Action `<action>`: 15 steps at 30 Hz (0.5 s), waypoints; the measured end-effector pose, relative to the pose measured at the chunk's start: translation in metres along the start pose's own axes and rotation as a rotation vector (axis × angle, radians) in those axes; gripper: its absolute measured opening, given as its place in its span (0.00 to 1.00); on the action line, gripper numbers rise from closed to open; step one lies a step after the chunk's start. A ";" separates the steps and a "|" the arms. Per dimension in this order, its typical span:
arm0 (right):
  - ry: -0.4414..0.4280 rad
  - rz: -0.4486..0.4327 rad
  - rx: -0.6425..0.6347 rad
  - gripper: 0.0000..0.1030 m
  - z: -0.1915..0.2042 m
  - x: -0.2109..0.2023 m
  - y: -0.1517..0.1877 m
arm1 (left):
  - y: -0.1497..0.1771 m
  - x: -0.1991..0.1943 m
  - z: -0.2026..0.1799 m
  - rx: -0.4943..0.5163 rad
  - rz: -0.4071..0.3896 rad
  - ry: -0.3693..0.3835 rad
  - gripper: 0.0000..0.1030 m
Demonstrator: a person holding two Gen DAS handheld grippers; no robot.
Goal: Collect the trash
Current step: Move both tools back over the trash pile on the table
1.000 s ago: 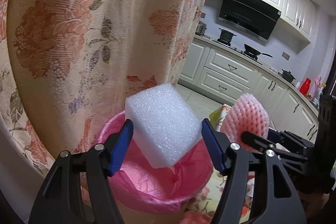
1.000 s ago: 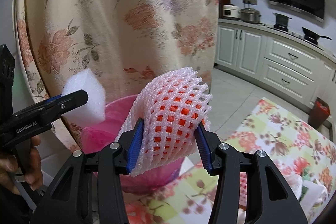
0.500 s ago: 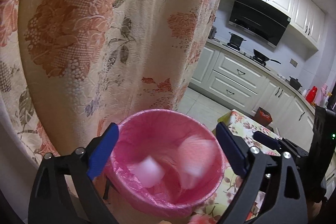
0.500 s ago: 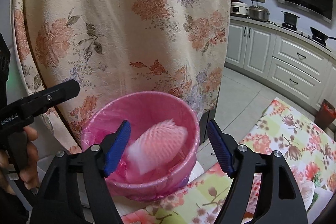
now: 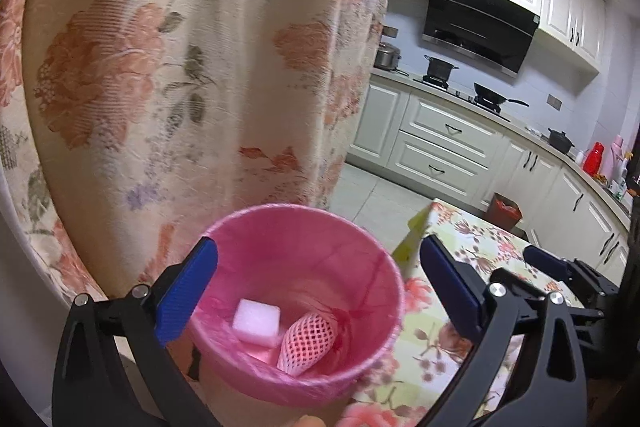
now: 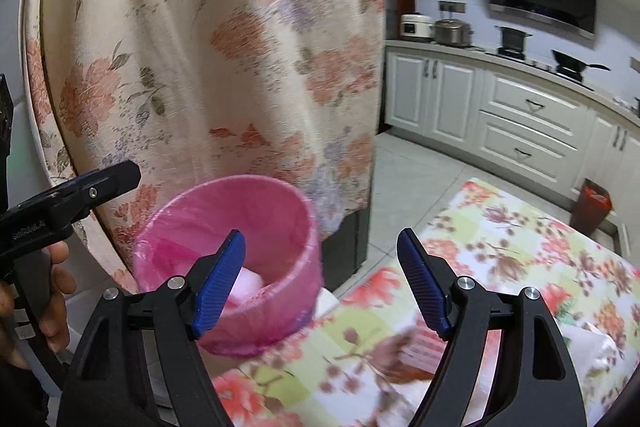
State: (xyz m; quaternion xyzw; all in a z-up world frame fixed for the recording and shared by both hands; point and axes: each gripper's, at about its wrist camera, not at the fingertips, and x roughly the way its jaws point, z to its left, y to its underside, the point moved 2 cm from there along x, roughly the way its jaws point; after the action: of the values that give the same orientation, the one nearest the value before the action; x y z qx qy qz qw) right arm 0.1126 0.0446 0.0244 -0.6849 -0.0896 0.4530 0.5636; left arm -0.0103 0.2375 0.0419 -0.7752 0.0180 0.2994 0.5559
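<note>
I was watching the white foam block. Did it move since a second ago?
Yes. The foam block went down: earlier the left tool held it above the pink bin's rim; now it lies at the bottom, beside the foam net.

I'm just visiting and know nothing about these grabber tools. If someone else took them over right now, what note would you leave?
Left gripper: open, holding nothing, above the pink-lined bin.
Right gripper: open, holding nothing, between the bin and the floral tablecloth.
Done: the white foam block and the pink foam fruit net lie side by side at the bottom of the bin.
Left: look over the table for more trash; the near part is blurred in the right wrist view, so I can't tell what remains.
</note>
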 end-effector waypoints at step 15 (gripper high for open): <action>0.203 -0.001 0.141 0.74 -0.101 -0.086 0.062 | 0.027 -0.006 -0.091 0.077 0.044 0.206 0.94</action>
State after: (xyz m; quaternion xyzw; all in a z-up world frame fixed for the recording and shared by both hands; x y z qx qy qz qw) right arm 0.1120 -0.1016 0.0119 -0.6857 -0.0004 0.3862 0.6170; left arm 0.0156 0.1456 0.0407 -0.7793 0.1035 0.2292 0.5739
